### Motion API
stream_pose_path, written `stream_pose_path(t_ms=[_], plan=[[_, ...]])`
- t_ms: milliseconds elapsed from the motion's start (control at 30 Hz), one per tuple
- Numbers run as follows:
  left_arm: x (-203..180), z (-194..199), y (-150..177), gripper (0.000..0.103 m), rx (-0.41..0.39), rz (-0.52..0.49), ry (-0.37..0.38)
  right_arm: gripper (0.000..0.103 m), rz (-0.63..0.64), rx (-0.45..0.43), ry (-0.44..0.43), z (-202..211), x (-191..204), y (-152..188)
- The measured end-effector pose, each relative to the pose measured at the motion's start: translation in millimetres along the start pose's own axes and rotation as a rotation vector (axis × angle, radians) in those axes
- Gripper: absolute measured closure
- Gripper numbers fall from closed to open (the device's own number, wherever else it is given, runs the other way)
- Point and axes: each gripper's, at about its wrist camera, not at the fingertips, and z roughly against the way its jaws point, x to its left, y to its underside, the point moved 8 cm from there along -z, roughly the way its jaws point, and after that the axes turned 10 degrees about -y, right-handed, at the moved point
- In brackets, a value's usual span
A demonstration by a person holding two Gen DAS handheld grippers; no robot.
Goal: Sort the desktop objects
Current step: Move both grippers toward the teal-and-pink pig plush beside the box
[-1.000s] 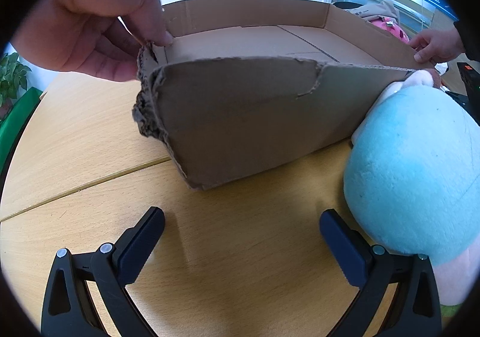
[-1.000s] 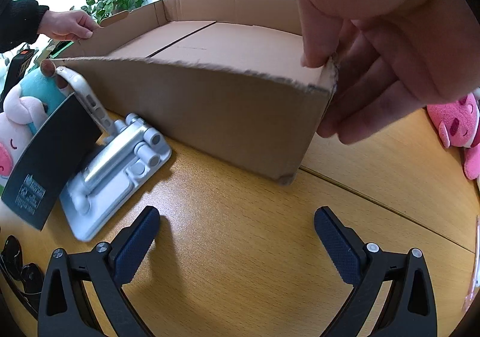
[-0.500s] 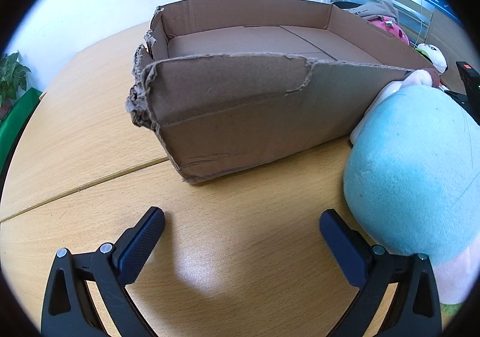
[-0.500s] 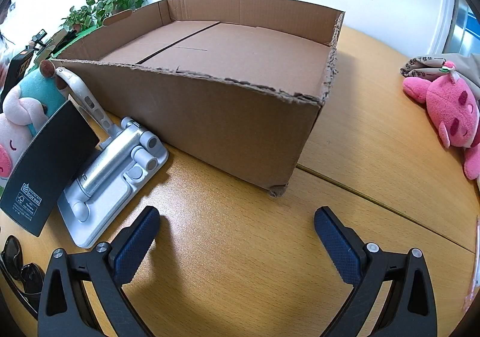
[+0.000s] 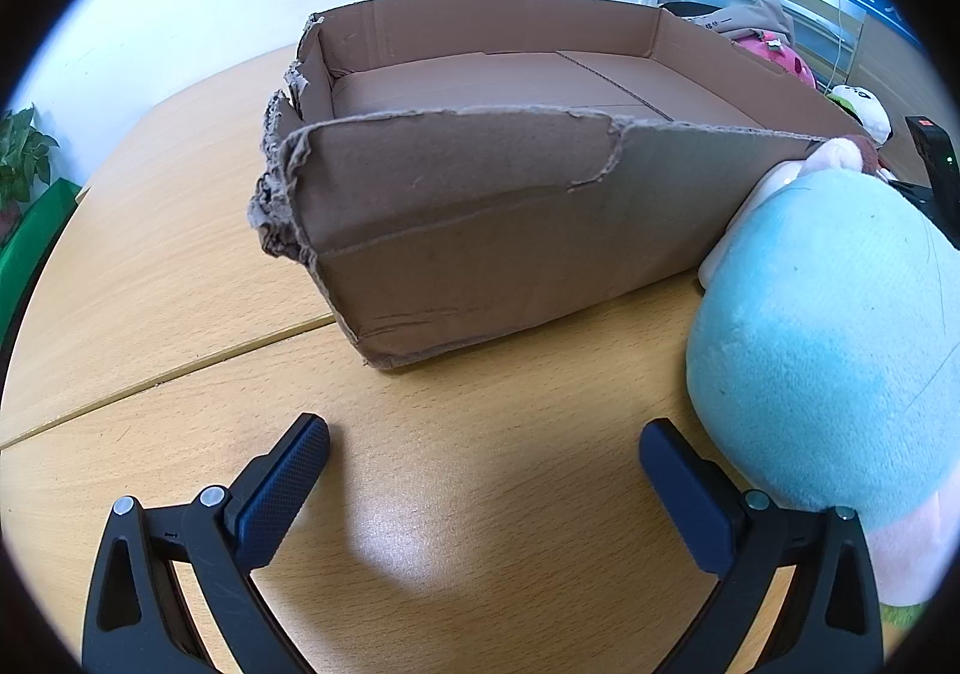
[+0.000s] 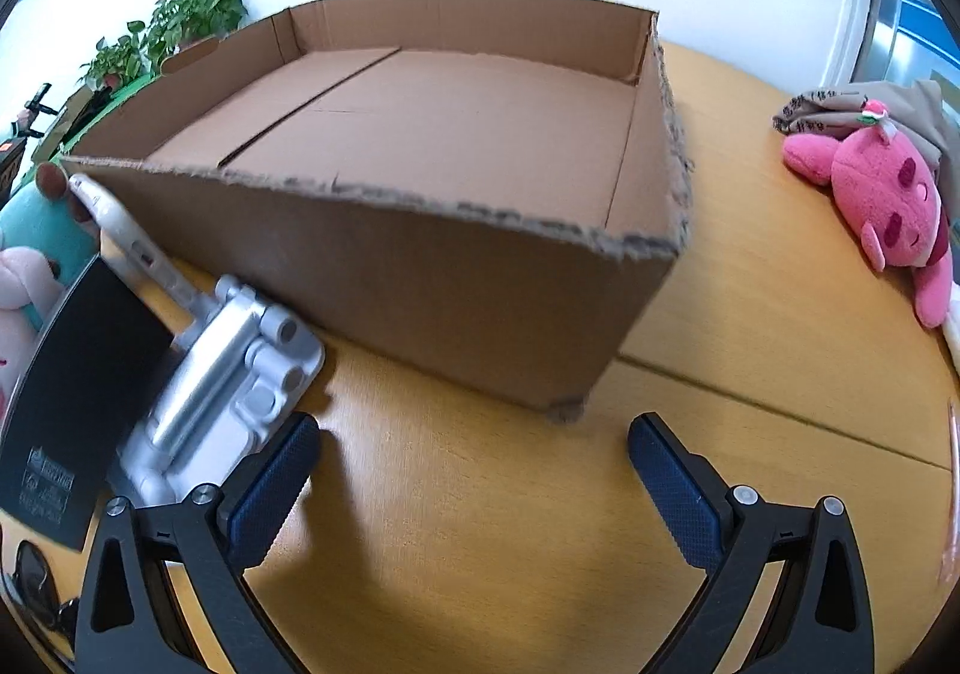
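- Wooden table (image 6: pixel 750 374), white wall behind; we see nothing in the cardboard box (image 6: pixel 456 146).
- Right gripper (image 6: pixel 468 458) spread wide, empty, before the box's near corner; metal stand (image 6: pixel 228 386) touches its left finger (image 6: pixel 273 488).
- Left gripper (image 5: pixel 483 461) likewise gaping; teal plush (image 5: pixel 822 350) against box wall.
- We expect a nudged stand could topple.

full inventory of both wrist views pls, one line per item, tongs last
cardboard box: 1, brown, table centre, open, nothing inside
plush: 1, teal and pink, left of the box's front
plush toy: 1, pink, on the table right of box
metal stand: 1, silver, front-left of box
black card: 1, against the stand
table: 1, light wood
potted plants: green, behind box
left tongs: open, holding nothing
right tongs: open, holding nothing
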Motion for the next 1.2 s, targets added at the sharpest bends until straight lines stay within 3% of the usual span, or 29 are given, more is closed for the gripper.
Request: stream_pose_path(t_ms=[133,300,467,667,767,900,1067,1200], plan=[[1,0,0,0.0,0.0,0.001,0.0,0.0,-0.036,0.086,0.012,-1,-3,2],[-3,4,3,0.0,0.01,0.045,-0.037,0.0,-0.117,0.114,0.053,1,-4,9],[3,2,5,0.0,0.155,0.062,-0.053,0.0,-0.188,0.15,0.089,10,1,16],[15,9,19,0.001,0.335,0.167,-0.096,0.0,-0.248,0.073,0.146,71,9,11],[25,40,15,0.001,0.309,0.248,-0.199,0.0,-0.215,-0.001,0.125,107,24,-6],[17,112,-10,0.001,0.232,0.335,-0.211,0.0,-0.187,-0.049,0.069,142,46,-29],[2,212,-48,0.001,0.101,0.403,-0.166,0.0,-0.157,-0.107,0.01,169,68,-54],[-22,266,-74,0.001,0.036,0.444,-0.137,0.0,-0.121,-0.176,-0.036,190,96,-73]])
